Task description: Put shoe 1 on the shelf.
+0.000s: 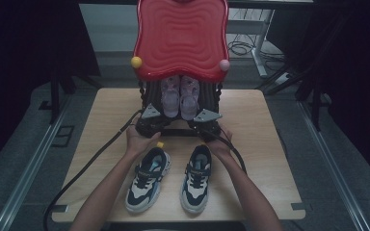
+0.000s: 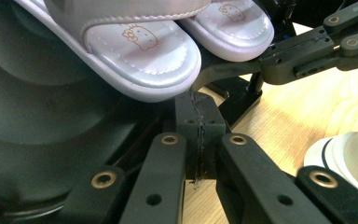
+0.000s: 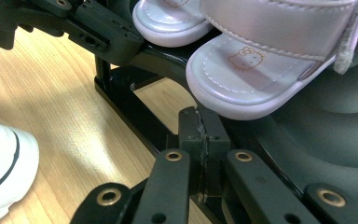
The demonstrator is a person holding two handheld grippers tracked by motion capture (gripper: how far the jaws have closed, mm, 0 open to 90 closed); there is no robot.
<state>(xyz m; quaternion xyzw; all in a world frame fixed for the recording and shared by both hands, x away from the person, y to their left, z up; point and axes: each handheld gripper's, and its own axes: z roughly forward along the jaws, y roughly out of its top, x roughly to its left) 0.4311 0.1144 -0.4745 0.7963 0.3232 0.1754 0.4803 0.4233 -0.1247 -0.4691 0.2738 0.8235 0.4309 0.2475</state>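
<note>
We rest both tools by the black rack under the wavy red plastic lid. Our left gripper is clenched tight with nothing in it. Our right gripper is clenched empty too. The pair of small shiny pink sandals sits on the black rack shelf, toes poking out just above our jaws. The two navy-and-white sneakers wait on the light wooden table near us. To lift a sandal well, we think we should first open the jaws wide, come in level, and pinch the thick sole so it does not tip.
</note>
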